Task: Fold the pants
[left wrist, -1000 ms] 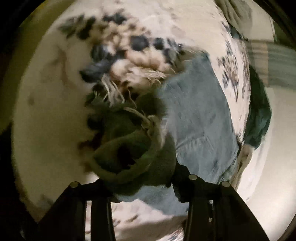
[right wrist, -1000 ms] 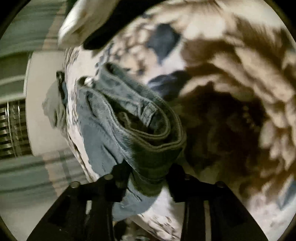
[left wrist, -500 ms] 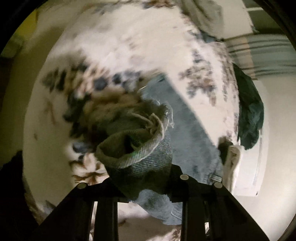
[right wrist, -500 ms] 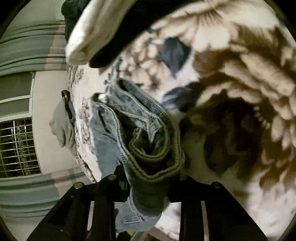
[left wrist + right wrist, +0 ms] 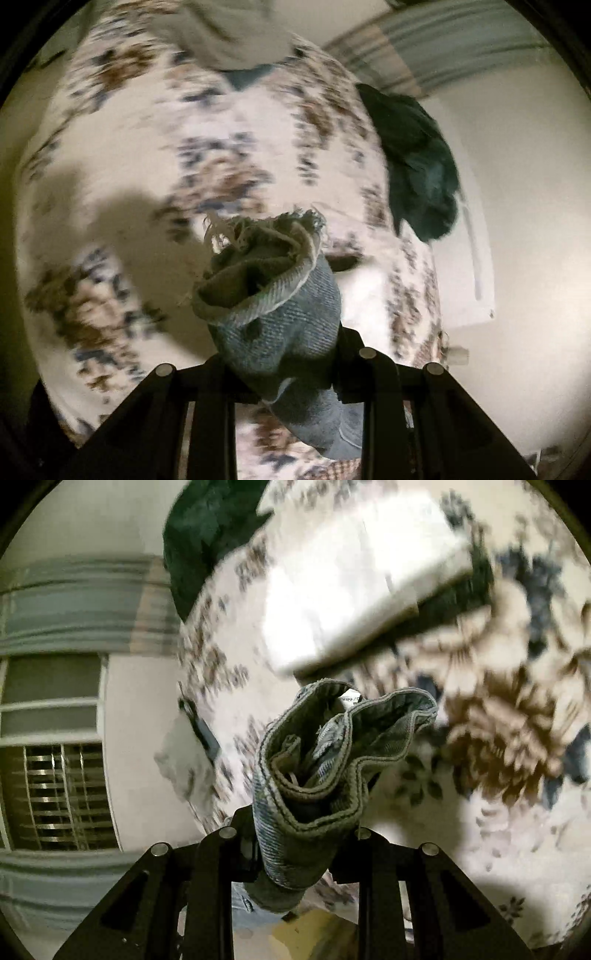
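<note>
Two grippers each clamp an end of the pants, which hang lifted above the bed. Nearest the left wrist camera, the left gripper (image 5: 280, 354) is closed tight on the frayed hem (image 5: 266, 236) of the pants (image 5: 280, 317), a bunched leg end of blue denim whose raw threads stick up past the fingers. Nearest the right wrist camera, the right gripper (image 5: 299, 834) is pinched on the waistband (image 5: 332, 753), doubled over itself, with a small white label (image 5: 351, 698) peeking from inside.

The denim looks thick and fairly heavy, soft enough to drape yet stiff along the stitched waistband, so it should hold a crease and is unlikely to slip from a firm pinch. The seamed band and the hem seem the soundest holds; the loose fringe alone would likely pull free.

Beyond lies the floral bedspread (image 5: 122, 177), blurred. Farther off sit a dark green garment (image 5: 417, 162) at the bed's edge and a folded white cloth (image 5: 354, 576).
</note>
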The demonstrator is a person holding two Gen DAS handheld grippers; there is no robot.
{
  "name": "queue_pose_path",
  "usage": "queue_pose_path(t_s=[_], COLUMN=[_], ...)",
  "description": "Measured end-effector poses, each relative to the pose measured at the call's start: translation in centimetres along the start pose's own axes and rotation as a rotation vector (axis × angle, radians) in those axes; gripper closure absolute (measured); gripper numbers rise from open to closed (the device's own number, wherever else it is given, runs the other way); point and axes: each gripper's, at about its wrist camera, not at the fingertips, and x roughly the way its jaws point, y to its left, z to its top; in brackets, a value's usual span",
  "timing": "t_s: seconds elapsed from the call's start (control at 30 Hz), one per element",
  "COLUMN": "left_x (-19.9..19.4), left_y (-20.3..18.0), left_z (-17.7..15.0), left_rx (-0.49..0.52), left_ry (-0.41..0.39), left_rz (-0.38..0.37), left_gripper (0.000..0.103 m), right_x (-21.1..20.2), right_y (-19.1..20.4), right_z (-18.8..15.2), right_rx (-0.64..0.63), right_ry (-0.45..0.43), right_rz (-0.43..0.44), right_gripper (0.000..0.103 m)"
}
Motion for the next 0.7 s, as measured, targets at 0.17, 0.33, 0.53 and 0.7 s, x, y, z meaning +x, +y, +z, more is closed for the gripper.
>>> queue_pose_path(t_s=[0.17,0.33,0.53,0.7], left_x=[4.2,11.4,23.3,32.6], left_y=[-10.3,-20.3,-22.5,-15.4], left_z=[2.4,4.3,3.7,1.6], left_rx=[0.111,0.239,0.391,0.438], left_ry=[0.059,0.121,0.224,0.353], left_rz=[-0.108,-0.219,-0.21,-0.023], left_gripper=[0.08,0.08,0.08,0.08], right_x=[-5.3,-9.6,-7.0,0.2], right_y=[5.4,8.7,2.3,-7.7], right_z=[6.6,14.5,19.9,18.3], right_rx=[0.023,0.004,0.084,0.225], right_ry=[-0.16,-0.34,-0.437,-0.379], right_rz=[0.039,0.057,0.049,-0.037], right_gripper=[0.076,0.076,0.076,0.076])
